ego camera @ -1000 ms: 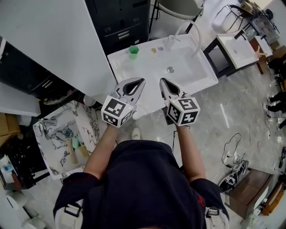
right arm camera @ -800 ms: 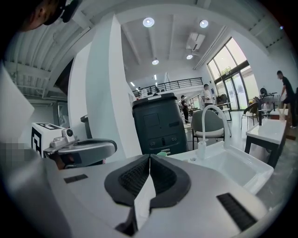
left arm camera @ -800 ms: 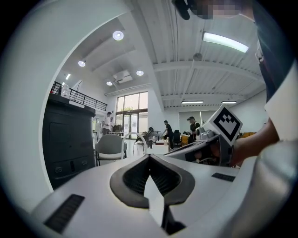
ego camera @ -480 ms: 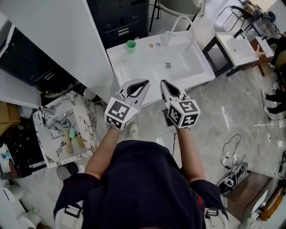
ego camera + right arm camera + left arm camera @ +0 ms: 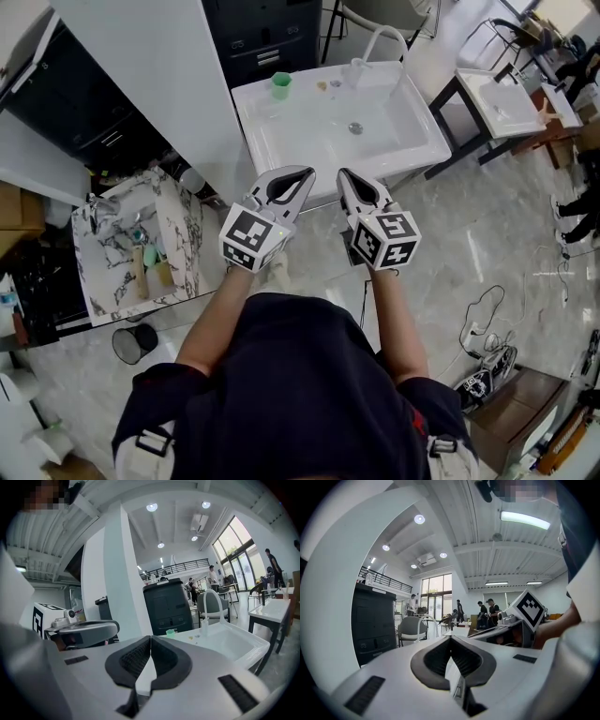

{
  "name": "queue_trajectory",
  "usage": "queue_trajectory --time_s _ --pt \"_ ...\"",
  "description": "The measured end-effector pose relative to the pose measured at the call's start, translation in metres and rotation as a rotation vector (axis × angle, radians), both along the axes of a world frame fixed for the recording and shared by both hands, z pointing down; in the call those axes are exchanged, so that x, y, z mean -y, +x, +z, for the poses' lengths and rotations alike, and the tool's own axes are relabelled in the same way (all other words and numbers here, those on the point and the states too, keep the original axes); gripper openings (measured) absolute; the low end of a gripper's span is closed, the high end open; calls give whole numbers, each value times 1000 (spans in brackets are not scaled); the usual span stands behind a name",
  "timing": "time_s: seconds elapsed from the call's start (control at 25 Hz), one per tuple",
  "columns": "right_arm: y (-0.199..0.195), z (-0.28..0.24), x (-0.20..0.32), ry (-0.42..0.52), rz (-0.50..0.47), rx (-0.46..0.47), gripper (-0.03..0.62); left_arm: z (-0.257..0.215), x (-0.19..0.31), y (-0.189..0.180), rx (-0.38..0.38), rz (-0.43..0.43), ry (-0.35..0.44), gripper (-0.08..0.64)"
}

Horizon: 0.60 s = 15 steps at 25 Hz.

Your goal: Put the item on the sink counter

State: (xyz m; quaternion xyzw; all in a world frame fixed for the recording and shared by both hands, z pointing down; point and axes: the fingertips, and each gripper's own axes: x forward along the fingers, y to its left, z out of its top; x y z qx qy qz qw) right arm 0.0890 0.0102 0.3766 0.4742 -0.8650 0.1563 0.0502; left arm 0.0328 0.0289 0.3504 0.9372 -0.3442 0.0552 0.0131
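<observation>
The white sink counter (image 5: pixel 281 141) with its curved faucet (image 5: pixel 386 42) lies ahead at the top of the head view. A green cup (image 5: pixel 280 85) stands at its back left corner, with a small bottle (image 5: pixel 356 71) by the faucet. My left gripper (image 5: pixel 300 174) and right gripper (image 5: pixel 343 174) are held side by side, level, just over the counter's front edge. Both are shut with nothing between the pads. In the right gripper view the shut gripper (image 5: pixel 150 639) points at the green cup (image 5: pixel 170 632) and the basin (image 5: pixel 227 641). The left gripper (image 5: pixel 451 638) points past the faucet (image 5: pixel 427 620).
A marble-patterned stand (image 5: pixel 183 234) holding small items is at the left. A black bin (image 5: pixel 136 342) sits on the floor below it. A white wall panel (image 5: pixel 150 75) and a black cabinet (image 5: pixel 267 28) border the sink's left and back. A second white sink table (image 5: pixel 502 98) stands right. People stand far off.
The sink counter has shifted slightly up and looks smaller in the head view; the grippers overlap less of its front. The black bin has come into view. Both grippers stay shut.
</observation>
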Motion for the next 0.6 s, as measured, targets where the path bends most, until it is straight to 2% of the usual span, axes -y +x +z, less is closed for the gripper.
queue_trajectory --time_s 0.6 --pt "13 0 -58 10 -22 14 34 1 -54 17 10 -14 6 14"
